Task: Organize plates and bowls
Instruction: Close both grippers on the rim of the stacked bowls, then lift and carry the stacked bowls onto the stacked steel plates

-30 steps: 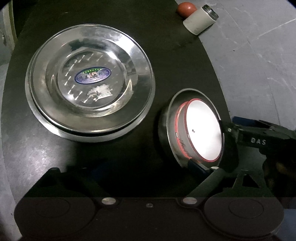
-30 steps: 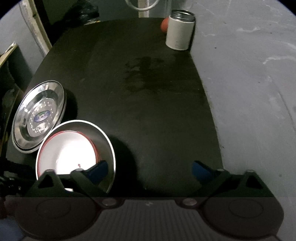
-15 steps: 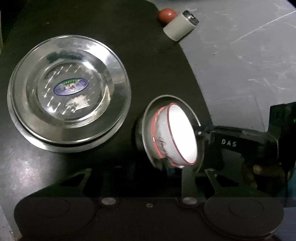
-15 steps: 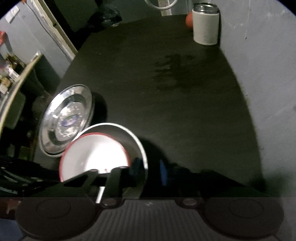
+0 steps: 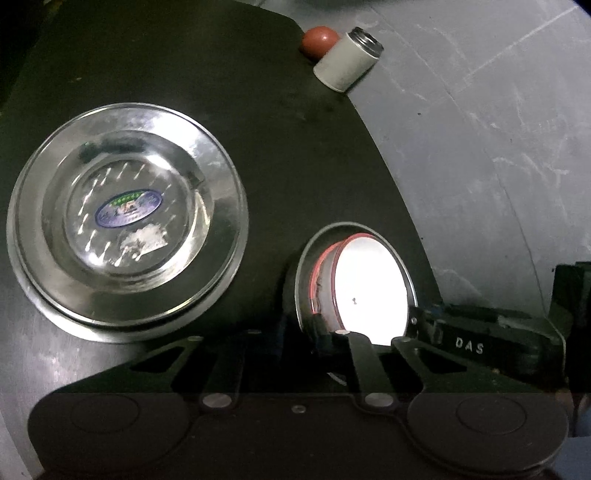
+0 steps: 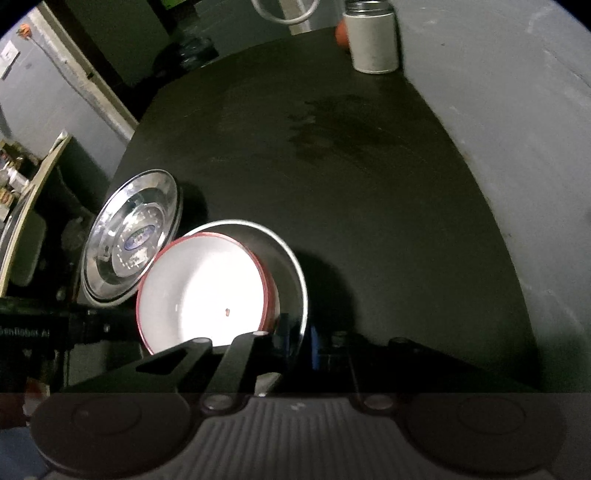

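Note:
A white bowl with a red rim (image 5: 365,291) (image 6: 203,291) sits nested in a steel bowl (image 5: 306,266) (image 6: 288,258), both tilted above the black table (image 5: 295,155). My left gripper (image 5: 303,332) is shut on the near rim of the steel bowl. My right gripper (image 6: 299,332) is shut on the steel bowl's rim from the other side; it shows in the left wrist view (image 5: 480,343). A stack of steel plates (image 5: 125,218) (image 6: 133,236) lies flat to the left of the bowls.
A white canister (image 5: 347,62) (image 6: 373,37) and a red ball (image 5: 319,38) (image 6: 341,31) stand at the table's far right corner. A grey wall (image 5: 498,129) runs along the table's right edge. A dark stain (image 6: 332,125) marks the table's middle.
My right gripper closed from open onto the steel bowl's rim. My left gripper closed on the bowl's near rim. The nested bowls shifted and tilted a little.

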The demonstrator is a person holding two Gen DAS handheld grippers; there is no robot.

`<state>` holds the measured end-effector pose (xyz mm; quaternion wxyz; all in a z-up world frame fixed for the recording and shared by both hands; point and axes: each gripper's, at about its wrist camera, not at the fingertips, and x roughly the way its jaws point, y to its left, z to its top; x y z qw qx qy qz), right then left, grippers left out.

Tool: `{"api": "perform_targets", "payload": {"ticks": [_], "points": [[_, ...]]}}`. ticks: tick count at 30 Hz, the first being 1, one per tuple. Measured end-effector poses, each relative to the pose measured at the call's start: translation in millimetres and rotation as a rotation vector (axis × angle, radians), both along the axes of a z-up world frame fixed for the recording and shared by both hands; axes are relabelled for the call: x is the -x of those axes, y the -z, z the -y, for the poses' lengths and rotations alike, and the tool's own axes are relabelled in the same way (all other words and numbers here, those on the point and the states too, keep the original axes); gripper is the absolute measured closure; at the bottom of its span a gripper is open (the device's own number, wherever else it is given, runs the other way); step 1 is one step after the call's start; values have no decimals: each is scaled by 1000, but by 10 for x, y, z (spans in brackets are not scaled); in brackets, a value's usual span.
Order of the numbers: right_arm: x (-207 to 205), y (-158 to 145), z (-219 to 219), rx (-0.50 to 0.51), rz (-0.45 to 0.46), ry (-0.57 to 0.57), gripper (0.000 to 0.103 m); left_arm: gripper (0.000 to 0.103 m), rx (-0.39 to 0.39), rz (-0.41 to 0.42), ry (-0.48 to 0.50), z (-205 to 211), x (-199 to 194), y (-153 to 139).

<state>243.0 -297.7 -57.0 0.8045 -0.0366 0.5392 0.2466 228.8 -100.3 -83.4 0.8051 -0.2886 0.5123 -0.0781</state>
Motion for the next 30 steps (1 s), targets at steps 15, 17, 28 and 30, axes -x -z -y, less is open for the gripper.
{"api": "perform_targets", "payload": {"ticks": [15,17,28,30], "points": [[178,34,248,-93,-28,194,90,89,67,-2,43,-67,-307,203],[185,32,274,-100,-30,208,90,90,52,9,45,-44,-309,206],[259,16,302,-102,-15,232,89,92,-19,47,81,101,-247,149],[270,-3,293,-100,-7,230,89,92,-24,58,82,105,-241,123]]}}
